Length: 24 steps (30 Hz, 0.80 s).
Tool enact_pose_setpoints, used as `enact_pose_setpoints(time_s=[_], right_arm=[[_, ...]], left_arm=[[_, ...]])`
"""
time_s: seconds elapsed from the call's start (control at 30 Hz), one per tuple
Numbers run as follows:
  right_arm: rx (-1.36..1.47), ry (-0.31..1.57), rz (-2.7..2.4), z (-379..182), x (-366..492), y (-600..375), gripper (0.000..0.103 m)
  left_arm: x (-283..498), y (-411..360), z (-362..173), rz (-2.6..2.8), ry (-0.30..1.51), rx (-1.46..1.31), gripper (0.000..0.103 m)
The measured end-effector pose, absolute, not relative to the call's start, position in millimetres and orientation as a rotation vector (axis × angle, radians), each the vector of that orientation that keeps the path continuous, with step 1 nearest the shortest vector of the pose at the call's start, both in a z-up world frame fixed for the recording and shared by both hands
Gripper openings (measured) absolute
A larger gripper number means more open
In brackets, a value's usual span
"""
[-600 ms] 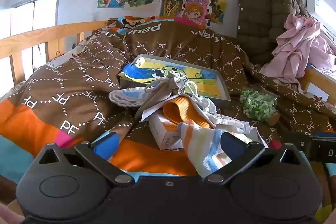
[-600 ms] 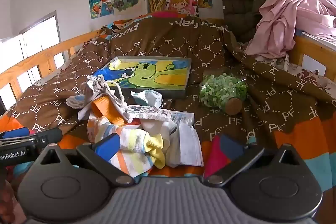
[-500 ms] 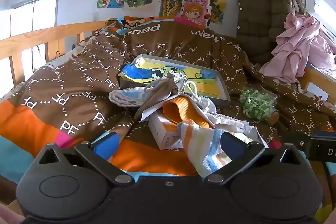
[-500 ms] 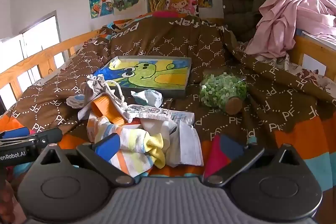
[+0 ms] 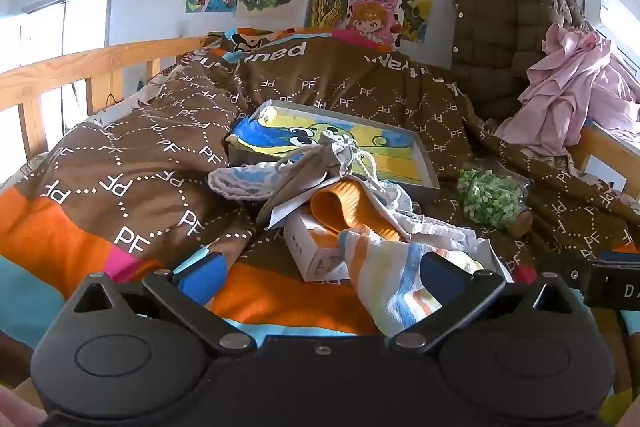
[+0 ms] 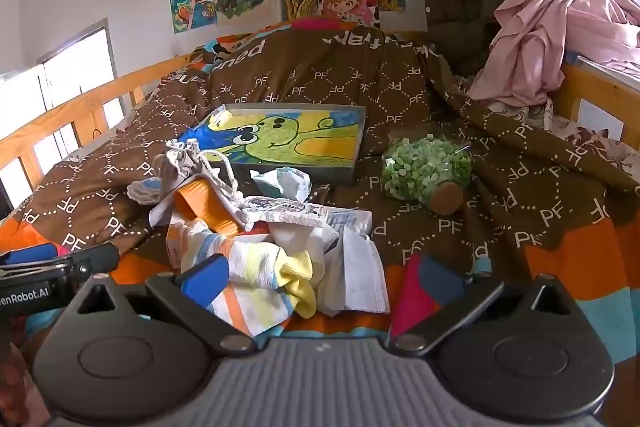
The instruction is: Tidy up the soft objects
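A heap of soft things lies on the brown quilt (image 5: pixel 132 163): a striped pastel sock (image 5: pixel 394 275) (image 6: pixel 256 275), an orange ribbed cloth (image 5: pixel 344 209) (image 6: pixel 208 207), a grey drawstring pouch (image 5: pixel 320 163) (image 6: pixel 184 163), a white cloth (image 6: pixel 356 267) and a small white box (image 5: pixel 316 247). My left gripper (image 5: pixel 320 273) is open just short of the heap, the sock's edge lying by its right finger. My right gripper (image 6: pixel 322 275) is open too, with the sock and white cloth lying between its fingers, untouched. Each gripper shows at the other view's edge.
A framed frog picture (image 6: pixel 288 139) lies flat behind the heap. A corked jar of green bits (image 6: pixel 428 169) lies on its side to the right. Pink clothes (image 6: pixel 560 23) and a brown quilted coat (image 5: pixel 504 27) hang at the right. Wooden bed rails (image 5: pixel 80 71) run along the left.
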State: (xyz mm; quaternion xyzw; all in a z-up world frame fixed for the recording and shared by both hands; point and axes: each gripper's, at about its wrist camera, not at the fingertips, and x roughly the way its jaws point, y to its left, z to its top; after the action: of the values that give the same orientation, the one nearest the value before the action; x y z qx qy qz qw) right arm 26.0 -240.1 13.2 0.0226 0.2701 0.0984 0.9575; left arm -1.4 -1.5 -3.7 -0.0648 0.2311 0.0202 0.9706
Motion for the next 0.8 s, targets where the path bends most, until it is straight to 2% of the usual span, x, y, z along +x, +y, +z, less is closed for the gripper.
enact_pose_setpoints(time_s=[0.8], right_arm=[[0.049,0.553,0.201,12.8,26.2,-240.0,0.103]], left_arm=[[1.4,0.3,-4.4,0.043,0.483,-0.14,0.102]])
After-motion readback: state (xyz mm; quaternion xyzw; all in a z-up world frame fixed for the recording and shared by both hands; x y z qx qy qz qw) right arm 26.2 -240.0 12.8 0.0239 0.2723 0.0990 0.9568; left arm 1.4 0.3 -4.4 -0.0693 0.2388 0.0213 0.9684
